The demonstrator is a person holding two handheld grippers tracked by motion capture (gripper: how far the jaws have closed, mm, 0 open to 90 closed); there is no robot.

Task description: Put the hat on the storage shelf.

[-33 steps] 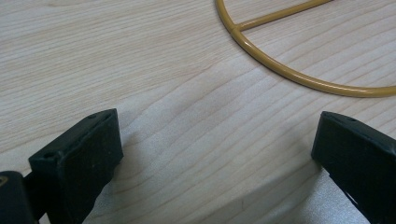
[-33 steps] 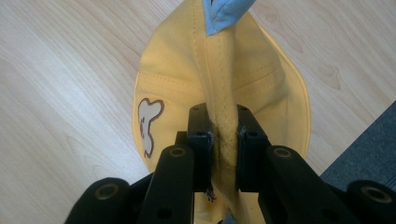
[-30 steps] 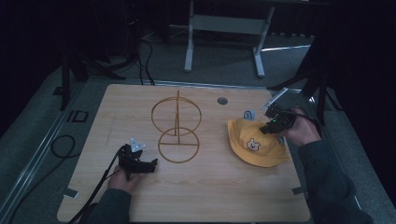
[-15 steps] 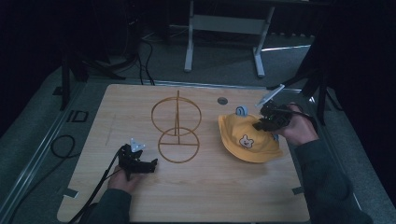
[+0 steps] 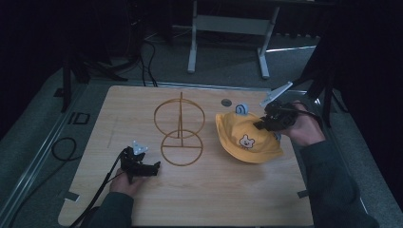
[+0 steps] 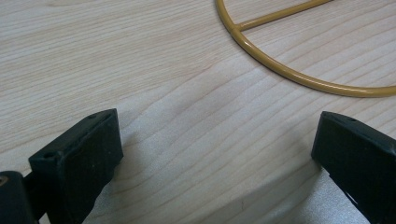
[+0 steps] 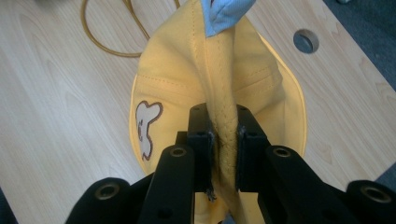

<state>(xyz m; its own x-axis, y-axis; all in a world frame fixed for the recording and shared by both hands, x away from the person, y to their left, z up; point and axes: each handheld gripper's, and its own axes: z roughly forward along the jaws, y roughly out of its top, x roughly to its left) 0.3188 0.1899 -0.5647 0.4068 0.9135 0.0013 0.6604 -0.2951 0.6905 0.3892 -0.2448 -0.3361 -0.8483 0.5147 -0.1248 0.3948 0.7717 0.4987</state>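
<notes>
A yellow hat point(image 5: 244, 137) with a bear patch and a light blue ear point(image 5: 241, 109) hangs lifted above the table's right side. My right gripper point(image 5: 262, 125) is shut on a fold of its crown, and in the right gripper view the pinched yellow hat point(image 7: 196, 74) drapes away from the right gripper point(image 7: 223, 135). A gold wire stand point(image 5: 180, 129), two rings on an upright rod, sits at the table's middle. My left gripper point(image 5: 154, 167) rests open on the wood near the front left, its fingers point(image 6: 79, 158) spread wide just short of the stand's base ring point(image 6: 299, 77).
The wooden table point(image 5: 95, 123) has a round cable hole point(image 5: 226, 102) at the back, also seen in the right gripper view as a hole point(image 7: 306, 41). A black cable point(image 5: 66, 149) lies off the table's left edge. A metal frame point(image 5: 228, 28) stands behind the table.
My right gripper has lifted the hat off the table and carried it left toward the wire stand. The left gripper has stayed put.
</notes>
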